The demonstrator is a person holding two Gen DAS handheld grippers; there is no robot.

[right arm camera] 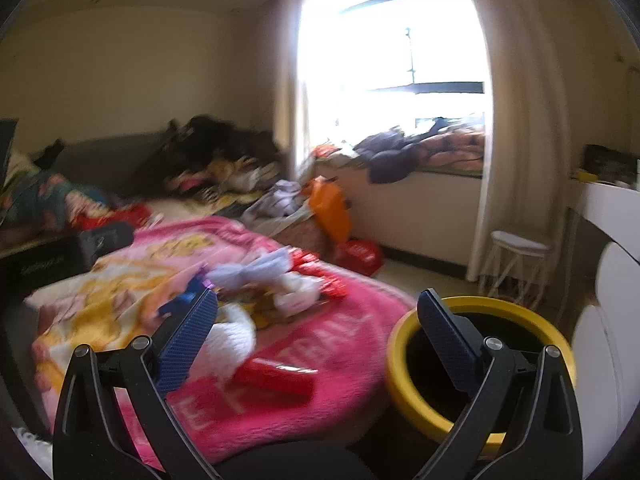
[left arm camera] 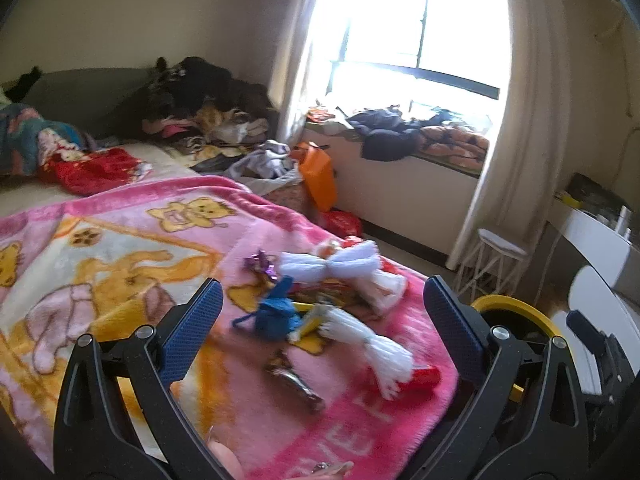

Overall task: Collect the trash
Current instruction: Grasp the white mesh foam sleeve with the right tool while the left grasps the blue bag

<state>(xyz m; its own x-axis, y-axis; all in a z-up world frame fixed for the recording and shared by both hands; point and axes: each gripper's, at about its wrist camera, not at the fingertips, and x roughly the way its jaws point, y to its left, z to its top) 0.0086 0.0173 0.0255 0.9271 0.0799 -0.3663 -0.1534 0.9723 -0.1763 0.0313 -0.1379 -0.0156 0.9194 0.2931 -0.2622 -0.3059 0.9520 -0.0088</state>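
Observation:
Trash lies scattered on a pink cartoon blanket (left arm camera: 120, 248) at the bed's corner: white crumpled tissues (left arm camera: 368, 344), a blue wad (left arm camera: 276, 312), a brown wrapper (left arm camera: 296, 380), a red wrapper (left arm camera: 420, 378) and purple foil (left arm camera: 260, 262). My left gripper (left arm camera: 320, 312) is open and empty, just above and around this pile. A yellow-rimmed bin (right arm camera: 472, 364) stands on the floor beside the bed's corner. My right gripper (right arm camera: 320, 320) is open and empty, between the bed's corner and the bin. The pile is blurred in the right wrist view (right arm camera: 256, 280).
Heaps of clothes (left arm camera: 208, 108) cover the far end of the bed. An orange bag (left arm camera: 318, 176) and a red bag (left arm camera: 340, 222) lie by the window bench (left arm camera: 400, 184). A white stool (left arm camera: 496, 256) and a white desk (left arm camera: 592, 236) stand at the right.

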